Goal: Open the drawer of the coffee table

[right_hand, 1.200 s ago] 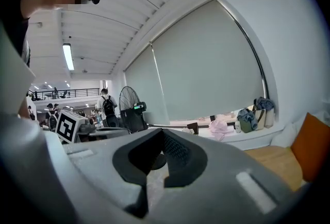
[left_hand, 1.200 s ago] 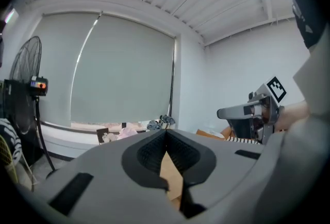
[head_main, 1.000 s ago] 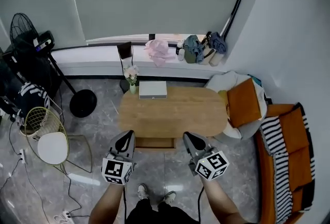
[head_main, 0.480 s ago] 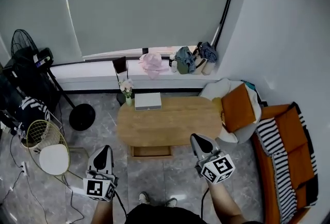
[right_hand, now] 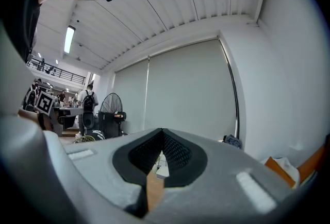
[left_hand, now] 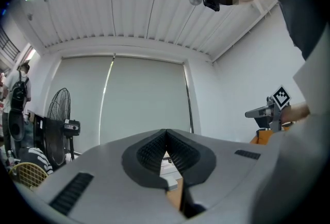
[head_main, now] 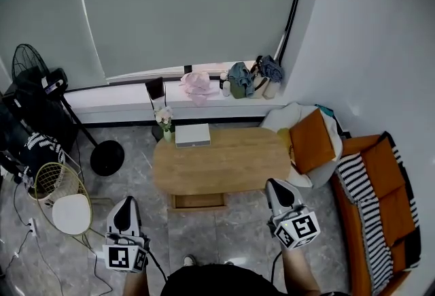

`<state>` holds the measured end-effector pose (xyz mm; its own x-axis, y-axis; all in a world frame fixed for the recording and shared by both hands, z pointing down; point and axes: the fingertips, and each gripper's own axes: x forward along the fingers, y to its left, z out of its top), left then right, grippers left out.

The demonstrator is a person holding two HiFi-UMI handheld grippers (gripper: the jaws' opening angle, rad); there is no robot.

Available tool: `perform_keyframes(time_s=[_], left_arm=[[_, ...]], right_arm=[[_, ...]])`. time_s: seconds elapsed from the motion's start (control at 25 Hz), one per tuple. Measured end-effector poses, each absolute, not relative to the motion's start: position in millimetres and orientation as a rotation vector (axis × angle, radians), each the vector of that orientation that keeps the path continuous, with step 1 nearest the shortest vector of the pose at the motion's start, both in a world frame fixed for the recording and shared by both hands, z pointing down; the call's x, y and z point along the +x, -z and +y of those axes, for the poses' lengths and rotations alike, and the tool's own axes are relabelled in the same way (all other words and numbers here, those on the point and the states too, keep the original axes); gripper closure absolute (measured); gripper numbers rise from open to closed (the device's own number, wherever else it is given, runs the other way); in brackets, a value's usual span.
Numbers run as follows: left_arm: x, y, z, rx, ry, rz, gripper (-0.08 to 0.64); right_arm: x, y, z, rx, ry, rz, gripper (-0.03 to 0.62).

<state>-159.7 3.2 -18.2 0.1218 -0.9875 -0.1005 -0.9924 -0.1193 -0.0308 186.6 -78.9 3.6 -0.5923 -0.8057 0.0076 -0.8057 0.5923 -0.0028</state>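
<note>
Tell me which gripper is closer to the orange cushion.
Right. In the head view the right gripper sits just below-left of the orange cushion; the left gripper is past the coffee table's opposite end, beside the wire chair.

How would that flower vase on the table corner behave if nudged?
Likely tippy: the flower vase looks narrow and top-heavy with blooms. It stands at a far corner of the coffee table, so a nudge could send it off. Probably light, possibly fragile.
</note>
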Motion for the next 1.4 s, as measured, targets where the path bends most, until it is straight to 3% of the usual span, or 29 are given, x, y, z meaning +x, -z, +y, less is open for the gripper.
perform_keyframes(time_s=[1.4], left_arm=[[-150, 15, 13, -2.351, -0.094, 1.963, 0.552]], right_arm=[[145, 7, -56, 1.358, 0.102, -2.869, 0.588]])
